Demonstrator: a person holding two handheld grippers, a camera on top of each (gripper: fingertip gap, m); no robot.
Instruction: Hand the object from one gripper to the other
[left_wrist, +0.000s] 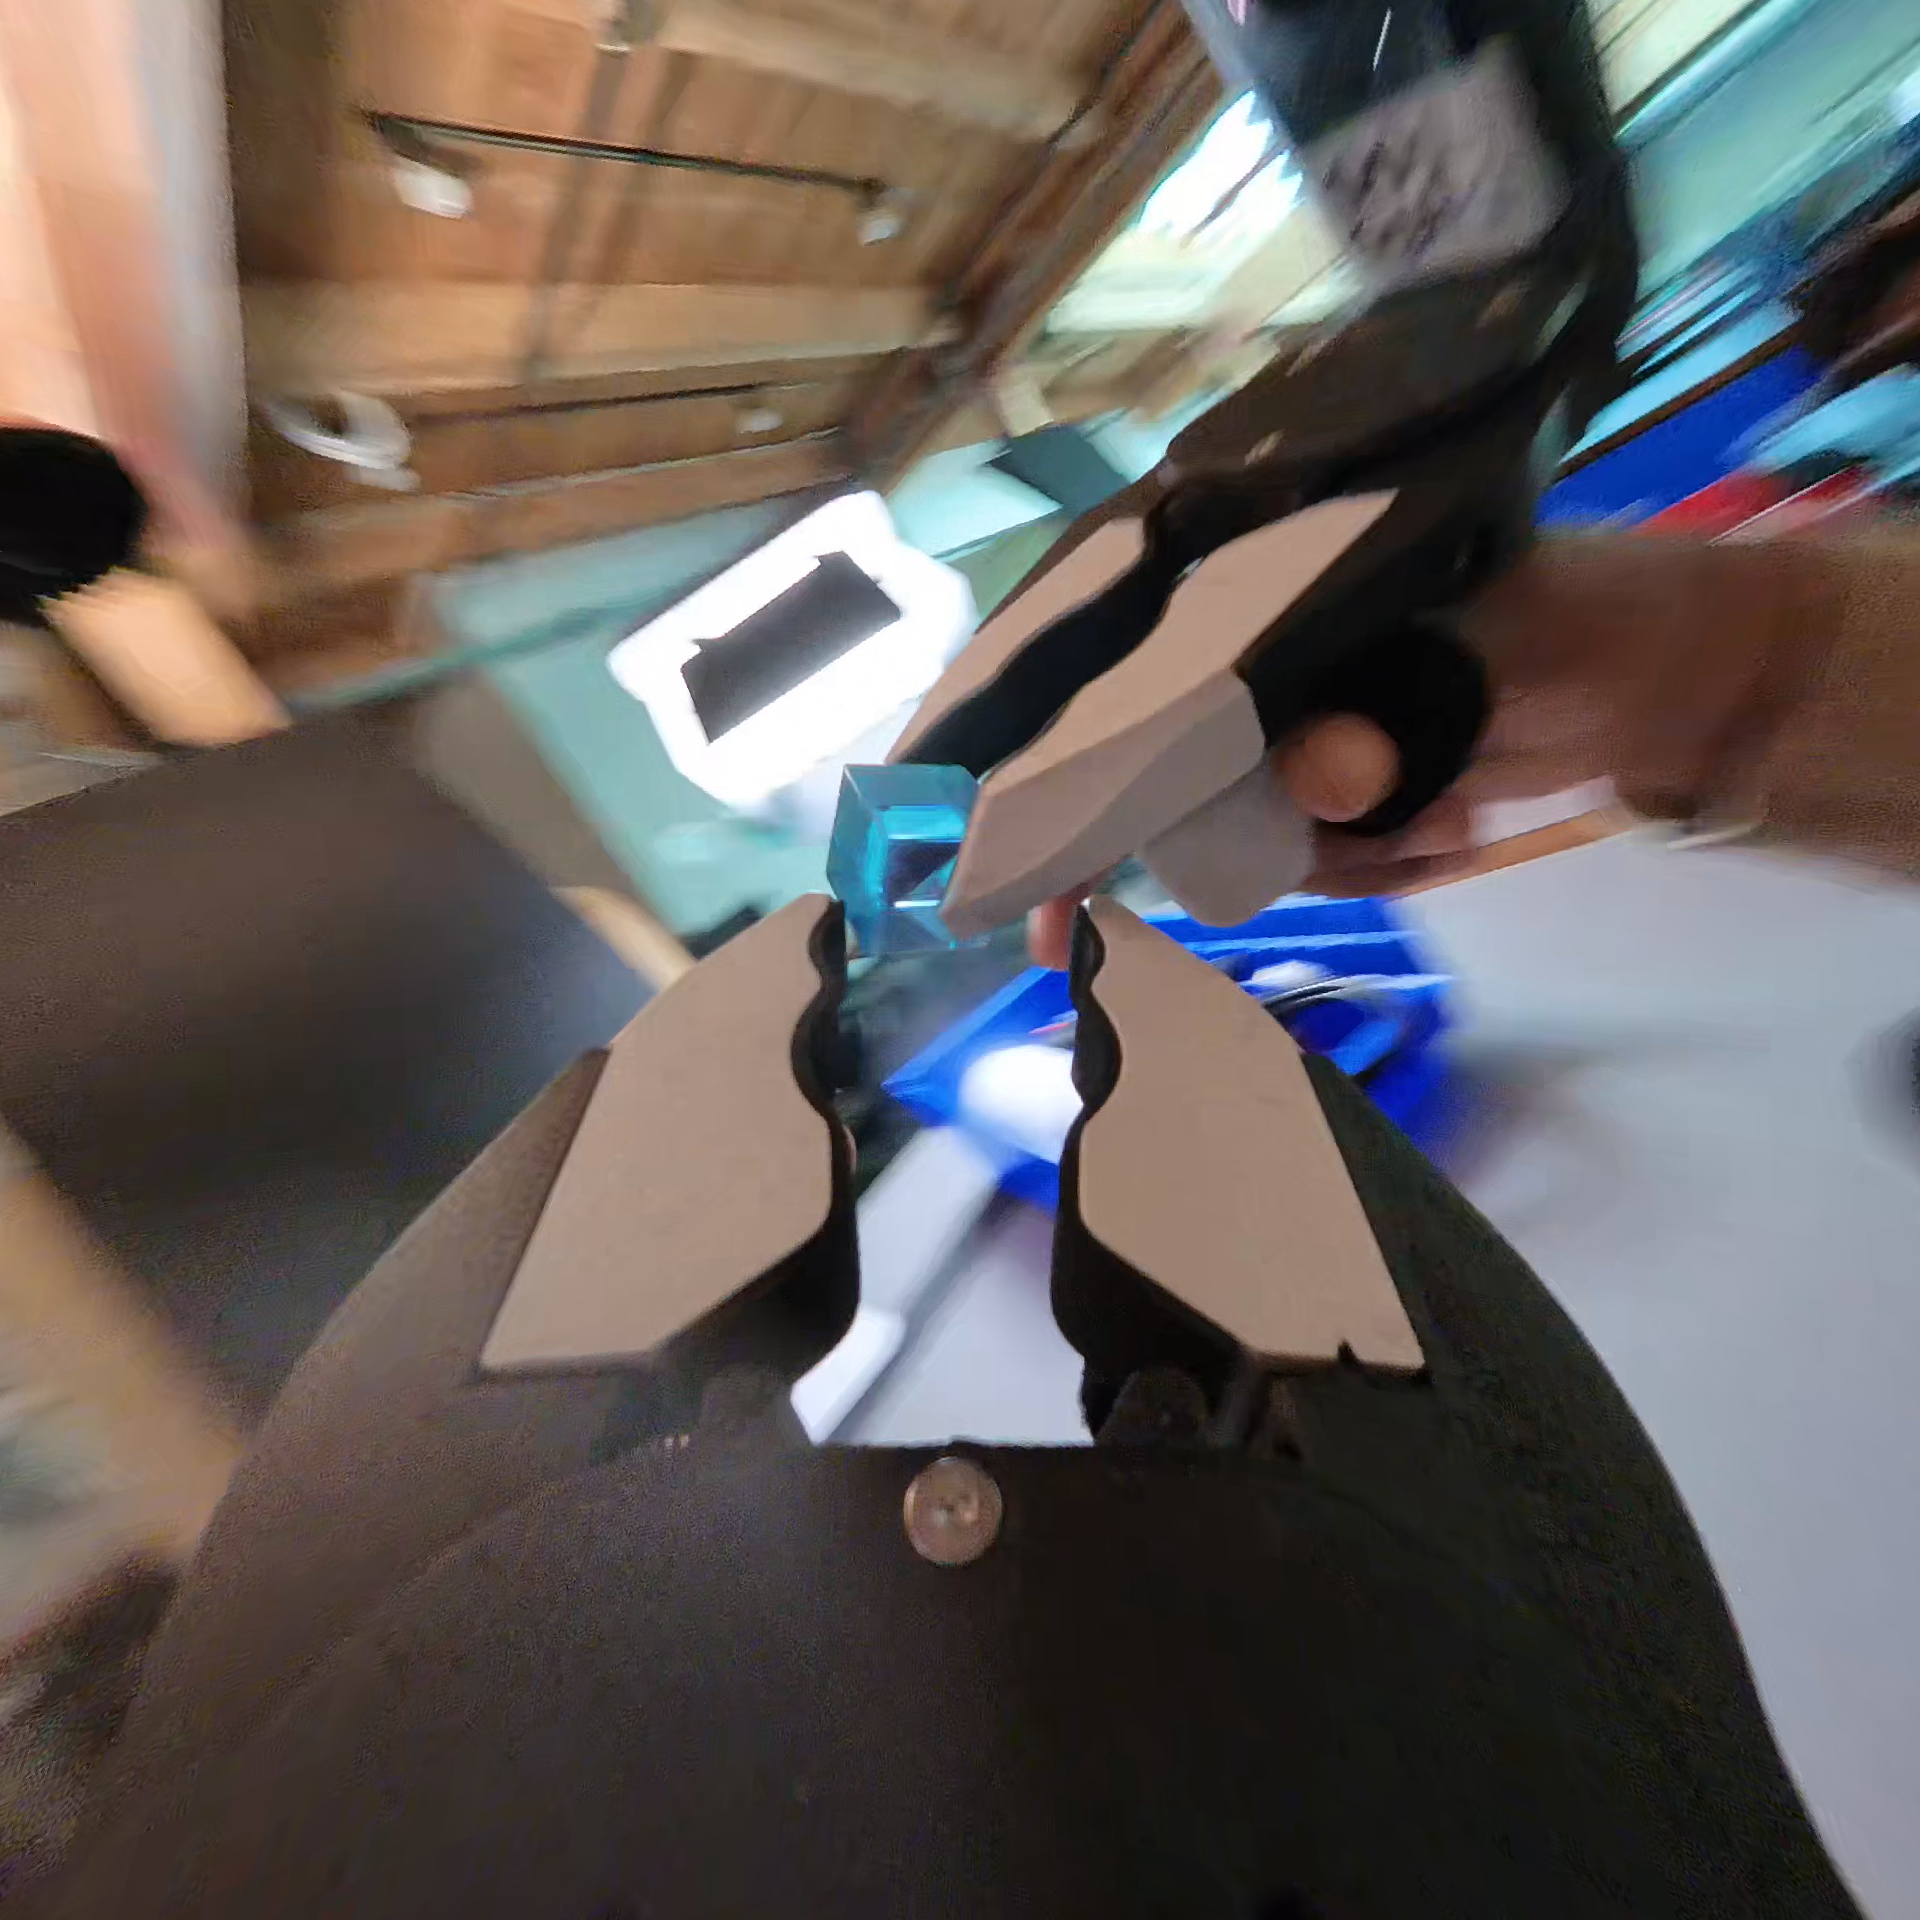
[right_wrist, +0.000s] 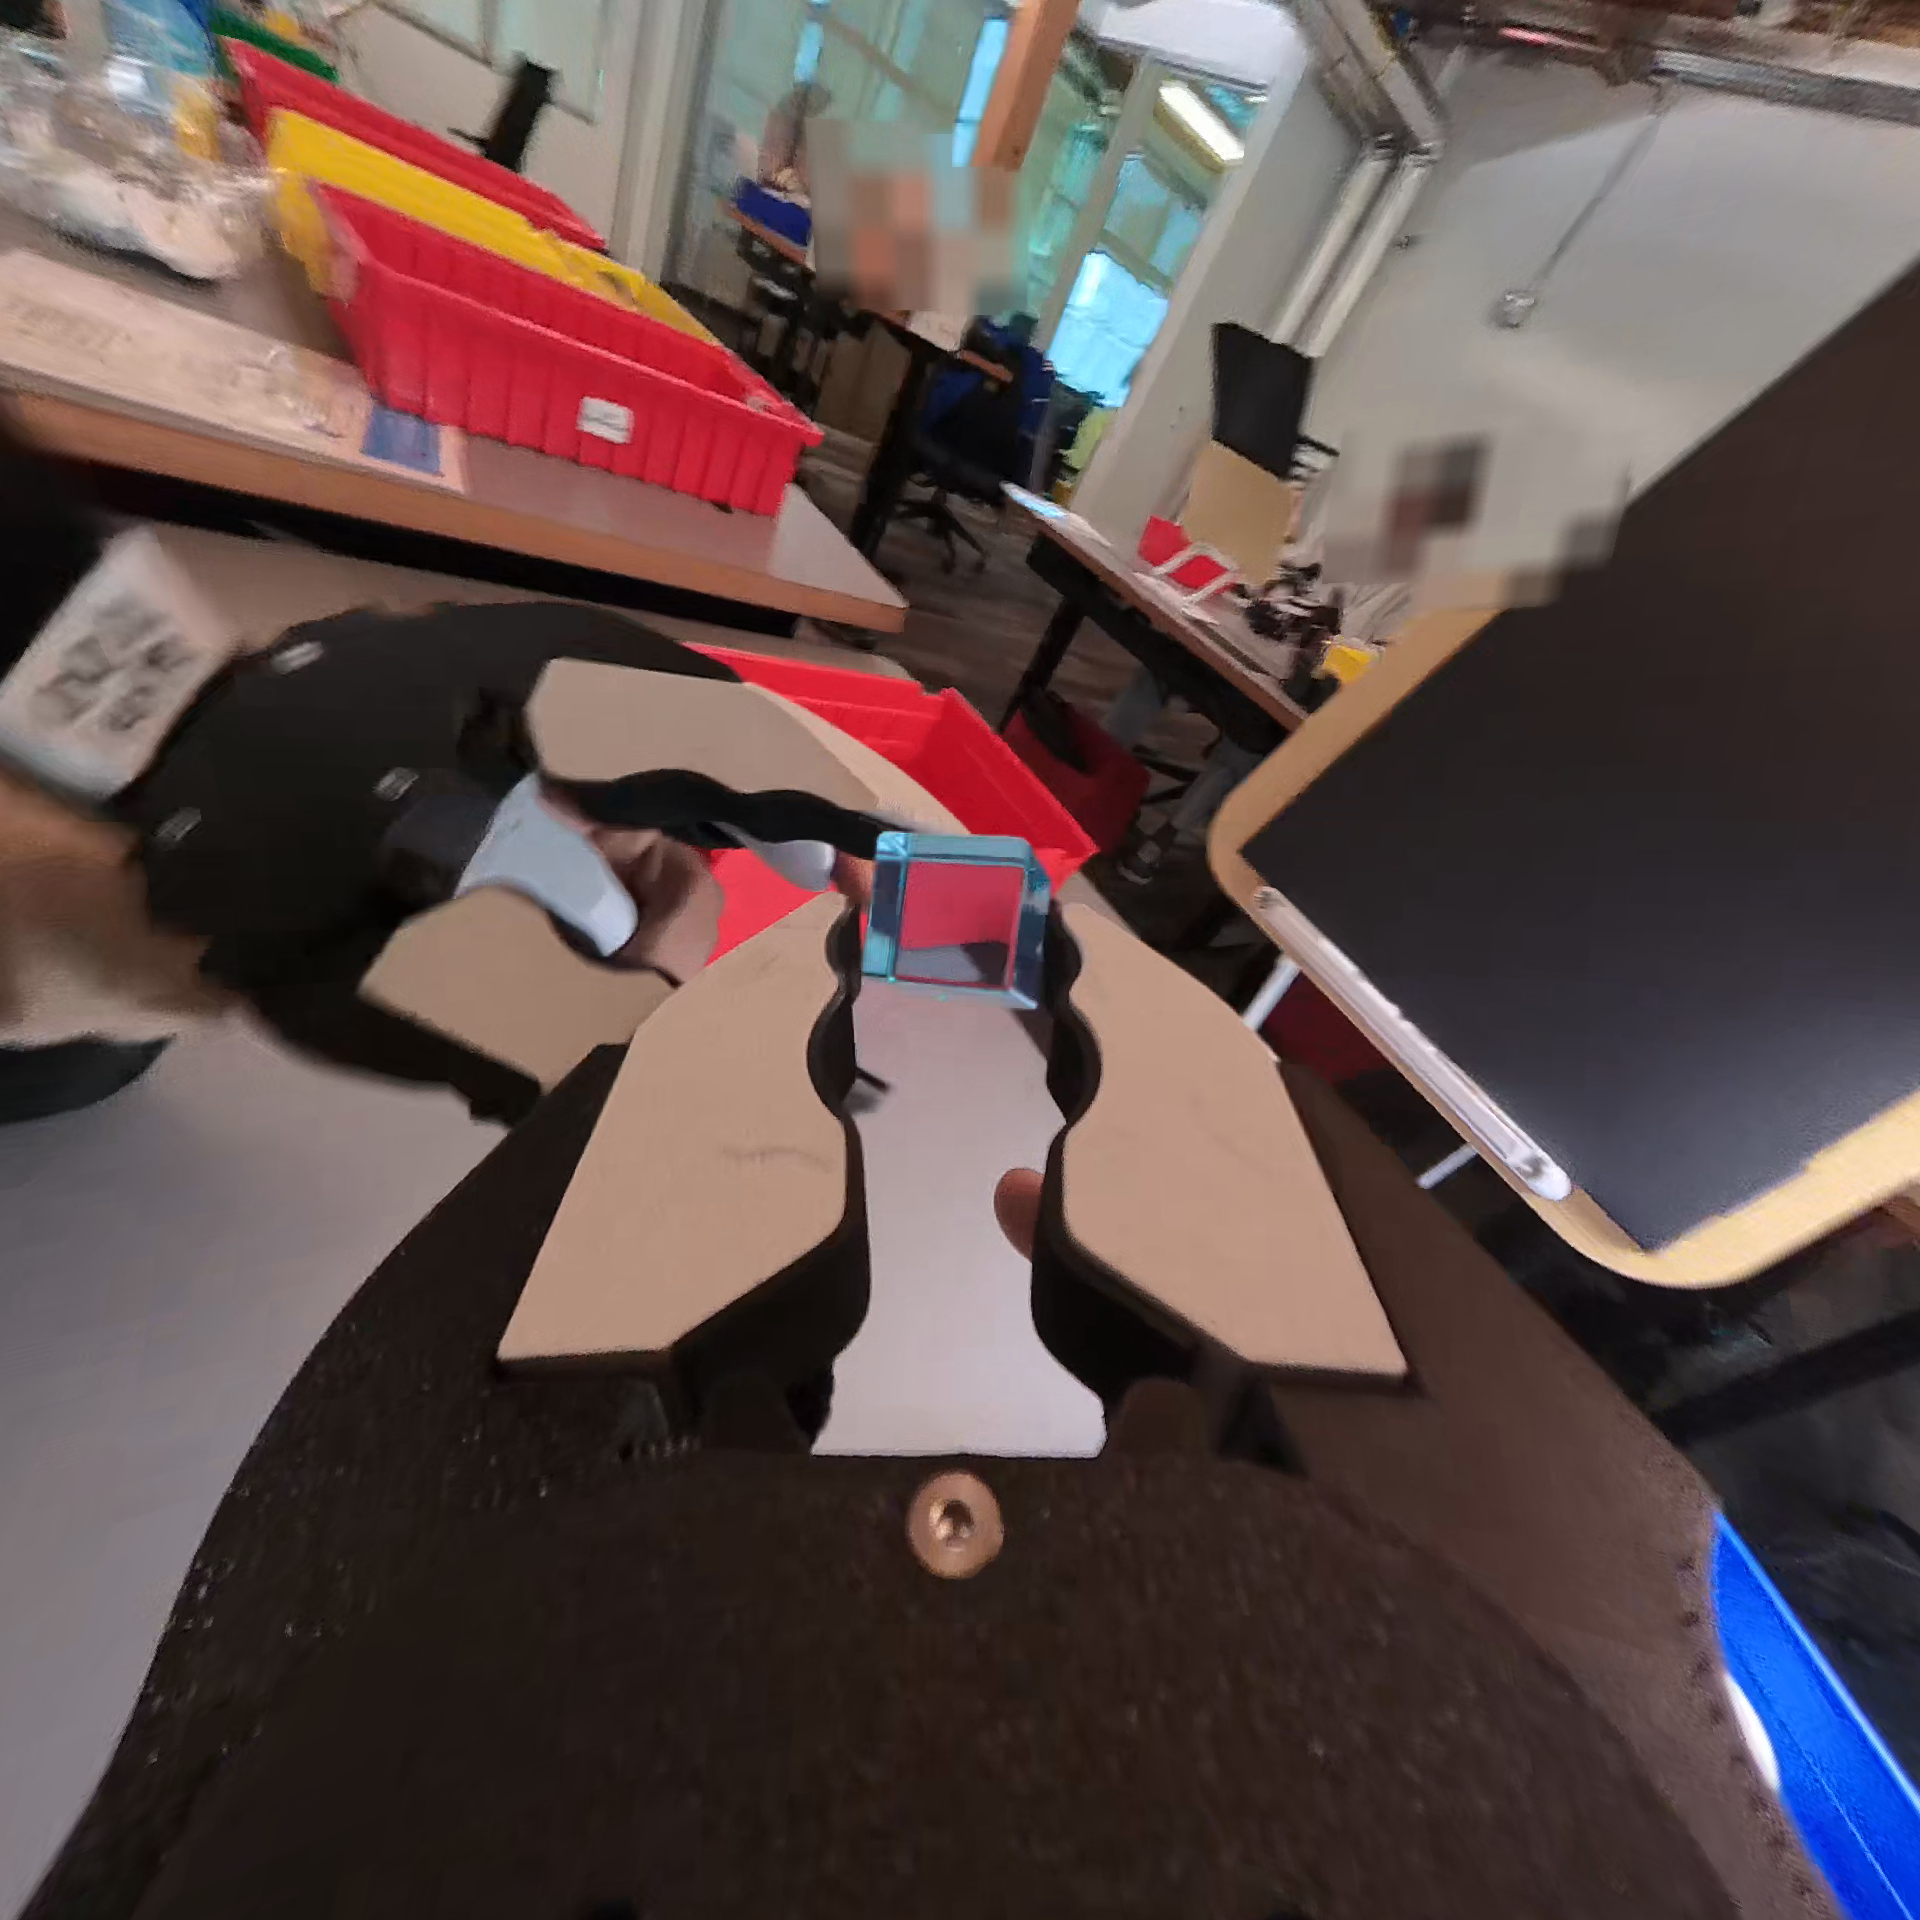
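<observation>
- Left gripper (left_wrist: 956, 920): its two tan fingers are spread apart with nothing clamped between them. The tip of its finger at 11 o'clock sits right by the cube; I cannot tell if it touches.
- Clear blue cube (right_wrist: 954, 921): held up in the air, pinched between the tips of the right gripper (right_wrist: 954, 925), one finger pressing each side. In the left wrist view the cube (left_wrist: 896, 873) sits at 12 o'clock, just past the left gripper's tips.
- Right gripper (left_wrist: 961, 831) reaches in there from 2 o'clock, a gloved hand (left_wrist: 1382, 727) behind it.
- Red bin (right_wrist: 966, 758) lies behind the cube, a grey table (right_wrist: 208, 1247) below.
- Dark board (right_wrist: 1610, 831) with a pale wood rim stands at 3 o'clock.
</observation>
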